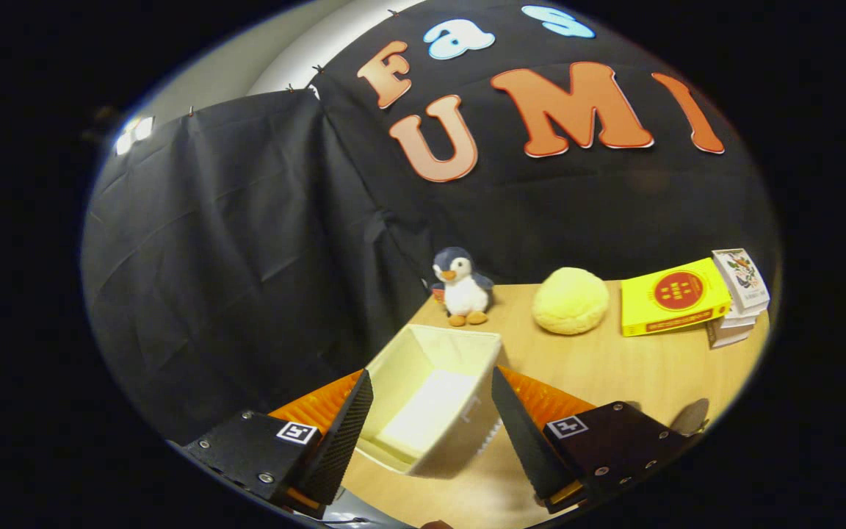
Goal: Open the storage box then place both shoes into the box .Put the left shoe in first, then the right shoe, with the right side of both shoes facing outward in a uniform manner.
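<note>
A cream-white storage box (pixel 467 345) stands open-topped on the wooden table, its inside bare and lit. My gripper (pixel 430 386) hovers above the box's near part with its fingers spread wide apart; one finger (pixel 346 433) is over the box's left wall, the other over its right wall. Nothing is between the fingers. I see the box's hollow interior through the gap.
Beyond the box stand a plush penguin (pixel 461 286) and a round yellow plush ball (pixel 570 300). A yellow book (pixel 674 297) lies on a stack of books (pixel 740 294) at the far right. The wooden table (pixel 614 375) stretches right of the box; black cloth hangs behind.
</note>
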The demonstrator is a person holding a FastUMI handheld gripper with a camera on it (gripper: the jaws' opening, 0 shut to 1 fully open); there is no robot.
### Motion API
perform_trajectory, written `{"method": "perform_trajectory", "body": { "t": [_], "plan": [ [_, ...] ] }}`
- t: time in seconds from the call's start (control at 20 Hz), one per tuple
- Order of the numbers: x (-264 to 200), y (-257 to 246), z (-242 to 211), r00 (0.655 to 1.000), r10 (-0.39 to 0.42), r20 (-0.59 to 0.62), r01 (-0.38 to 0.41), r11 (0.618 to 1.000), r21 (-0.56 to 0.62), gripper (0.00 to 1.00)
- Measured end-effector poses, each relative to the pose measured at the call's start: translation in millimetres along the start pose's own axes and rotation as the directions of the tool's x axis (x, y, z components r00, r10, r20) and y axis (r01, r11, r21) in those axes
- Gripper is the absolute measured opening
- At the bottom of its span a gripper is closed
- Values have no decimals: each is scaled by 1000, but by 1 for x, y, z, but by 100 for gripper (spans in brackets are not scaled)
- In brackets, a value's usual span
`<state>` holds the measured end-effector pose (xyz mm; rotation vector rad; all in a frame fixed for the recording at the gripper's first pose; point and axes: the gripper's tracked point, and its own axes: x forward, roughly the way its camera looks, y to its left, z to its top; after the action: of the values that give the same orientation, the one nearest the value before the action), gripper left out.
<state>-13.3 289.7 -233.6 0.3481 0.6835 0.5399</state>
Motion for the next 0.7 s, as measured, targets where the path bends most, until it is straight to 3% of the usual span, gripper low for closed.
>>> {"method": "perform_trajectory", "body": {
  "t": [0.25, 0.5, 0.7],
  "plan": [
    [-23, -81, -57, 980, -160, -115, 165, 986, 35, 98],
    [-34, -148, -116, 925, -284, -251, 301, 953, 32, 98],
    [-37, -183, -170, 870, -325, -371, 355, 935, 14, 96]
  ]
}}
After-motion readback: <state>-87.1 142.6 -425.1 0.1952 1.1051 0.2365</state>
